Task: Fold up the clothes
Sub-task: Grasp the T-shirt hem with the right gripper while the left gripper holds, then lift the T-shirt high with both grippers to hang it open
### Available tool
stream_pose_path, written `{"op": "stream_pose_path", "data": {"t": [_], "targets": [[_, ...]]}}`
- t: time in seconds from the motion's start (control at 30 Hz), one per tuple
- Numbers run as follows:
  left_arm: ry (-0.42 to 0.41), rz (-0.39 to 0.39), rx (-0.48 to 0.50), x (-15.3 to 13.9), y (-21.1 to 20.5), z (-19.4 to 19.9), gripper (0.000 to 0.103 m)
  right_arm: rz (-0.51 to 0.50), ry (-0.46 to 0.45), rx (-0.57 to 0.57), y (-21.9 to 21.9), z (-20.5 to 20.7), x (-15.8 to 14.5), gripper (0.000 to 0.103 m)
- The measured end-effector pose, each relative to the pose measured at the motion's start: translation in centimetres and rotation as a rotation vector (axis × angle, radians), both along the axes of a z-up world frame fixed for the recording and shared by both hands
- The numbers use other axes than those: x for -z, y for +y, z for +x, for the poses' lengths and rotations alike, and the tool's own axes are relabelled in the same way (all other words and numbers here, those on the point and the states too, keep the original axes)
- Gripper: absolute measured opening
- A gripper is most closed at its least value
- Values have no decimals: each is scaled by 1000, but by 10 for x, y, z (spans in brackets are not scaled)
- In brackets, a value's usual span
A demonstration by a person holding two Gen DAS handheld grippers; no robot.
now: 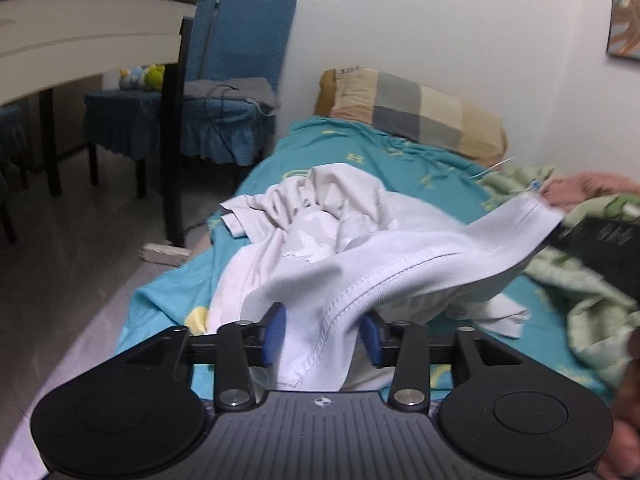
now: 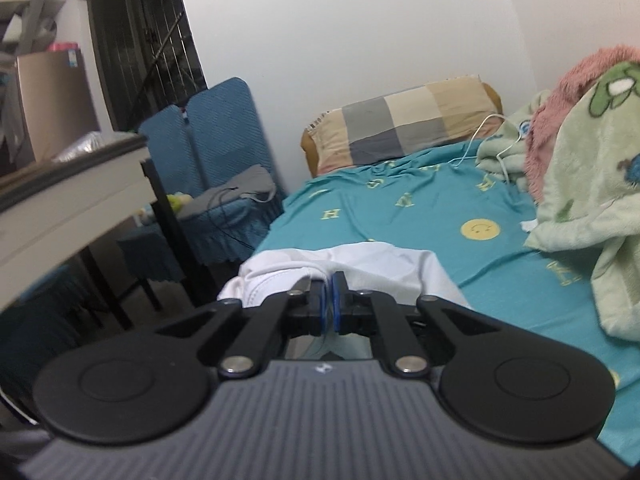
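A white garment [image 1: 400, 256] lies crumpled on the teal bed sheet [image 1: 360, 152]. Its stitched hem runs between the blue pads [image 1: 276, 332] of my left gripper [image 1: 323, 336], whose jaws stand apart; the cloth hangs loosely through the gap. From there the hem stretches up to the right, where the dark body of my right gripper [image 1: 600, 248] holds its far end. In the right wrist view my right gripper [image 2: 330, 304] is shut, with an edge of the white garment [image 2: 380, 264] pinched between its pads. A beige piece of clothing [image 1: 332, 188] is bunched behind the white one.
A checked pillow [image 1: 416, 112] lies at the head of the bed against the wall. A green and pink blanket [image 2: 592, 184] is heaped along the right side, with a white cable [image 2: 480, 136] beside it. Blue-covered chairs [image 1: 240, 60] and a table [image 1: 80, 20] stand left of the bed.
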State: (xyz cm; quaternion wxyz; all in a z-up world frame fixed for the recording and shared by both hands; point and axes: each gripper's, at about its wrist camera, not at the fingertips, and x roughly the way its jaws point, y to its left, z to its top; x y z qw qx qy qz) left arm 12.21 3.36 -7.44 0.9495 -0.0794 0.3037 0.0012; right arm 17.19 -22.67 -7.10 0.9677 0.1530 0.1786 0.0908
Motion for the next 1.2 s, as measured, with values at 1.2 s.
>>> {"op": "stream_pose_path", "data": {"t": [1.2], "targets": [[-302,15,-272,-86,11,-33,8,-85,-22,238,-27,-18,-54,5]]}}
